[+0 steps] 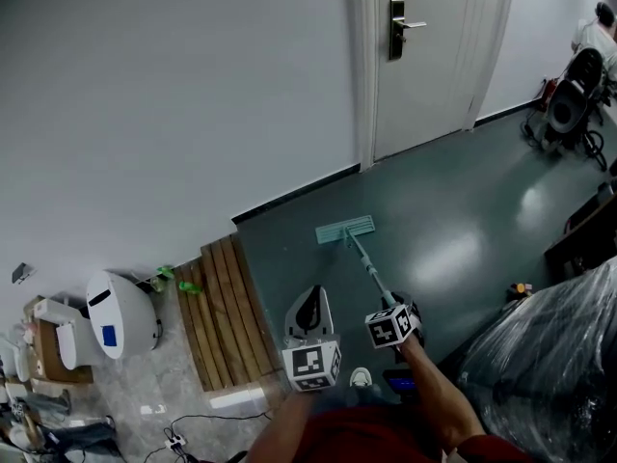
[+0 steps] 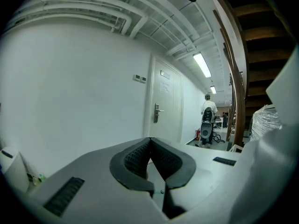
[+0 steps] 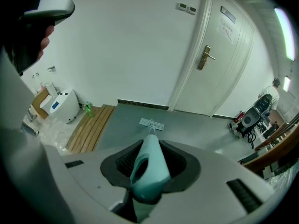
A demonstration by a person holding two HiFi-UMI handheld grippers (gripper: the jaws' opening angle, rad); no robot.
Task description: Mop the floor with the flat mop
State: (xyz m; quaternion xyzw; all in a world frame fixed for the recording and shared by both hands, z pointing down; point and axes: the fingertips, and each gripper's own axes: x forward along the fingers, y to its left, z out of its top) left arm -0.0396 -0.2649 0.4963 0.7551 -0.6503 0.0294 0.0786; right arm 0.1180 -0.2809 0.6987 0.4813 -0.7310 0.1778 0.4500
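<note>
The flat mop has a pale teal head (image 1: pixel 345 230) lying flat on the grey-green floor (image 1: pixel 453 210) a little way from the white door (image 1: pixel 424 46). Its thin pole (image 1: pixel 368 266) runs back to my right gripper (image 1: pixel 393 324), which is shut on the teal handle (image 3: pixel 150 167). In the right gripper view the mop head (image 3: pixel 152 123) lies ahead past the jaws. My left gripper (image 1: pixel 309 328) is held up beside the right one, pointing away from the floor; its jaws (image 2: pixel 150 160) are shut with nothing between them.
A wooden slatted board (image 1: pixel 217 312) lies left of the mopped area, with a white round appliance (image 1: pixel 120 314) and clutter beyond. A plastic-wrapped bundle (image 1: pixel 554 355) sits at the right. A person with a machine (image 1: pixel 574 95) stands far right by the wall.
</note>
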